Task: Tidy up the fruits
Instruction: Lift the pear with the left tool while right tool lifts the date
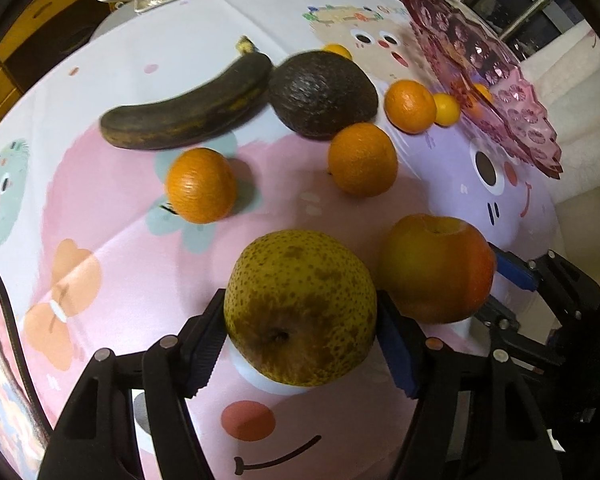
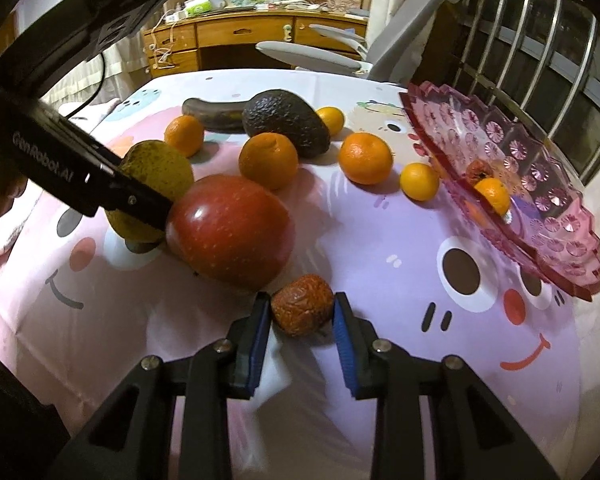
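Observation:
My left gripper (image 1: 300, 320) is shut on a speckled yellow-green pear (image 1: 300, 308), which also shows in the right wrist view (image 2: 156, 172). A red apple (image 1: 438, 268) lies just right of the pear (image 2: 230, 228). My right gripper (image 2: 302, 312) is shut on a small wrinkled red date (image 2: 302, 306) at the cloth. A pink glass plate (image 2: 540, 184) at the right holds a small orange (image 2: 492, 196) and another date (image 2: 478, 170).
Several oranges (image 2: 268, 160), a dark avocado (image 2: 286, 122) and a blackened banana (image 1: 188, 108) lie farther back on the cartoon tablecloth (image 2: 420, 260). The plate also shows in the left wrist view (image 1: 500, 92). A grey chair (image 2: 340, 52) and wooden desk stand behind the table.

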{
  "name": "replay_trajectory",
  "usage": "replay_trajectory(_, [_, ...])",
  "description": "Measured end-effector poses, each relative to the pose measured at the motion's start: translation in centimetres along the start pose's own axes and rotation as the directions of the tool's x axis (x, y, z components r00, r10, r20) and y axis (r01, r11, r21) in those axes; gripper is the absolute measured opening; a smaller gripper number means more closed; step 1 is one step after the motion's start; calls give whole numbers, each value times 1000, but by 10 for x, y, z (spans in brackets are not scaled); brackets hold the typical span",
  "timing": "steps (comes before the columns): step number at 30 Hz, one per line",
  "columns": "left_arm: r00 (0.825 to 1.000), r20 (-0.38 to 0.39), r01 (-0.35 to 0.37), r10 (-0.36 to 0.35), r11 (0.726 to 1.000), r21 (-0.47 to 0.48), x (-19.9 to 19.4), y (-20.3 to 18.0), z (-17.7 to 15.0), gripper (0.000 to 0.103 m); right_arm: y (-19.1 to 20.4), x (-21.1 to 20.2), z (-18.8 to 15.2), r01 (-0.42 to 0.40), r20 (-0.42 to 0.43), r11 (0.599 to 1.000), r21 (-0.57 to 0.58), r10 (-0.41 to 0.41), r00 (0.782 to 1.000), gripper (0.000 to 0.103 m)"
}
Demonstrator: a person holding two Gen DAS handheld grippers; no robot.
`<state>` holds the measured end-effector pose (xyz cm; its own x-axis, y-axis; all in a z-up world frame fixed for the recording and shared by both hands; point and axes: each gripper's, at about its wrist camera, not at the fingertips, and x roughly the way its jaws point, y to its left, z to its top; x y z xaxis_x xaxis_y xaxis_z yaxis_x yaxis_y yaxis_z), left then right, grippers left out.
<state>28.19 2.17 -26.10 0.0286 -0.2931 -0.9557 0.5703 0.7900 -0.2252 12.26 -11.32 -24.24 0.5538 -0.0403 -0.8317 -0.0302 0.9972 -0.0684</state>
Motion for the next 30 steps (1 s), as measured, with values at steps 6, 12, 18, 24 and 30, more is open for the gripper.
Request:
replay_trajectory(6, [999,53,-11,12,1000,-26,-22,3,-7,68,-2,-15,5,15,34,997,73,-17,999,31])
replay_trajectory(12, [993,118,-14,18,999,-31,-56,-2,-25,68,5,-36,3,36,56,995,92,-42,998,31])
replay_trajectory(18, [988,153,-24,27,999,-27,-87,-14,-52,68,15,-62,-7,48,61,995,85,-54,997,31])
replay_trajectory(24, [984,178,-18,24,999,-31,-108,-24,-79,68,28,-91,-21,45,82,997,69,-50,995,31])
replay_trajectory(30, [980,197,-6,13,999,-35,-124,-44,-94,68,28,-111,-29,4,88,999,50,-8,996,31])
